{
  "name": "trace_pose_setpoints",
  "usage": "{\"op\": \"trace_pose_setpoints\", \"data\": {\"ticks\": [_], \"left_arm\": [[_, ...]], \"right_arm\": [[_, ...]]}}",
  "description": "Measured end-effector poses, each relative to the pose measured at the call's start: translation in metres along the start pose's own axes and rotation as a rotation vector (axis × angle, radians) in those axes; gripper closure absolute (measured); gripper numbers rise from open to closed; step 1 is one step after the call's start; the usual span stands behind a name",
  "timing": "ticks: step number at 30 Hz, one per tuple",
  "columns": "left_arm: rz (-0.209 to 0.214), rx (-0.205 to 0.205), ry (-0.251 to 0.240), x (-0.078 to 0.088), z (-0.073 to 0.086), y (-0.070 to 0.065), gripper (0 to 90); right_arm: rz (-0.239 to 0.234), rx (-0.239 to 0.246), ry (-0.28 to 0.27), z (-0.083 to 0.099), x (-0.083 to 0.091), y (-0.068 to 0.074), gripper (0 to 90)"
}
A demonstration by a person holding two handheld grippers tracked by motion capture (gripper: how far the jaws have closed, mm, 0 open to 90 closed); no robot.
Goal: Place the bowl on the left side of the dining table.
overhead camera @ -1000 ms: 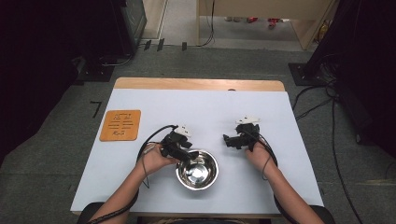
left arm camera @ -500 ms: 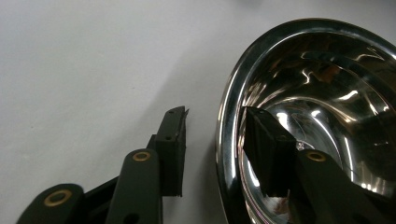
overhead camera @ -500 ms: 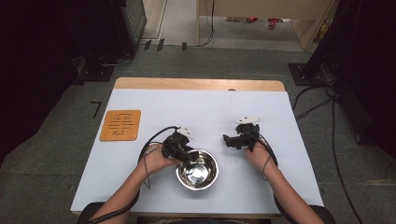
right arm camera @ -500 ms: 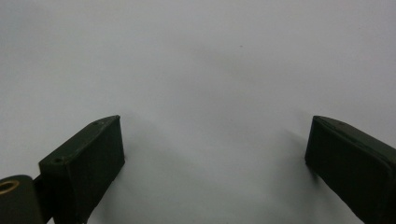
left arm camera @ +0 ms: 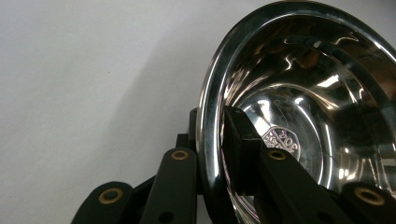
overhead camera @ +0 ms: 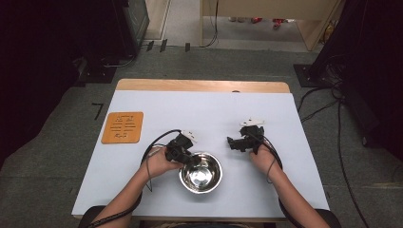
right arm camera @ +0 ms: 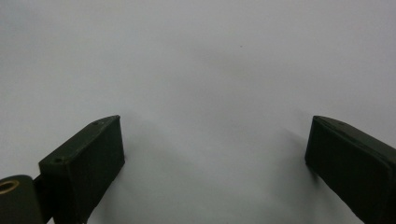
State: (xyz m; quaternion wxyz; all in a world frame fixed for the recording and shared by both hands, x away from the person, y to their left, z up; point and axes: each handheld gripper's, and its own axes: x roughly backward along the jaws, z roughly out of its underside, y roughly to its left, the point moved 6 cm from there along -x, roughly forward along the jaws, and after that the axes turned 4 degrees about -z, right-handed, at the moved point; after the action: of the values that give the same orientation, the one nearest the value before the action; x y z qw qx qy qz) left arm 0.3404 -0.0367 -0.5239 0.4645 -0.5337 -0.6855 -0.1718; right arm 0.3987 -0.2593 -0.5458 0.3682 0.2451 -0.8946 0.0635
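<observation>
The bowl (overhead camera: 200, 172) clamped by its rim in the left tongs (left arm camera: 215, 154) is mirror-bright silver steel, streaked inside with dark and white reflections, and carries a small stamped mark on its bottom. Both tongs are matte black, the left with brass-coloured rivets; the right tongs (overhead camera: 232, 142) bear a pale grey plate on top. The table (overhead camera: 209, 114) beneath them is plain pale blue-grey with a light wooden far edge. Well left of the left tongs lies an orange mat (overhead camera: 122, 127) patterned with short lines.

One steel bowl (overhead camera: 200, 172), one orange mat (overhead camera: 122, 127), one table (overhead camera: 199, 109), two claws, the left claw (overhead camera: 182, 151) and the right claw (overhead camera: 236, 143).
</observation>
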Motion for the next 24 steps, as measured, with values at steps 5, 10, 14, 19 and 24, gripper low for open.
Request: {"op": "trace_pose_setpoints", "data": {"ticks": [5, 10, 14, 19, 24], "left_arm": [[0.038, 0.055, 0.013, 0.0004, 0.0006, 0.0010, 84.8], [0.060, 0.080, 0.021, 0.0028, -0.0006, 0.0006, 87.3], [0.068, 0.093, 0.027, 0.0032, -0.0002, 0.0013, 87.5], [0.082, 0.102, 0.019, 0.0058, -0.0019, 0.0015, 86.9], [0.078, 0.124, 0.016, 0.0080, -0.0023, 0.0039, 86.6]], "right_arm": [[0.000, 0.000, 0.000, 0.0000, 0.0000, 0.0000, 4.3], [0.000, 0.000, 0.000, 0.0000, 0.0000, 0.0000, 4.3], [-0.001, -0.001, 0.000, 0.0000, 0.0000, 0.0001, 4.3], [-0.001, -0.003, -0.001, -0.0001, 0.0000, 0.0003, 4.3], [-0.001, -0.003, 0.000, 0.0000, 0.0000, 0.0002, 4.3]]}}
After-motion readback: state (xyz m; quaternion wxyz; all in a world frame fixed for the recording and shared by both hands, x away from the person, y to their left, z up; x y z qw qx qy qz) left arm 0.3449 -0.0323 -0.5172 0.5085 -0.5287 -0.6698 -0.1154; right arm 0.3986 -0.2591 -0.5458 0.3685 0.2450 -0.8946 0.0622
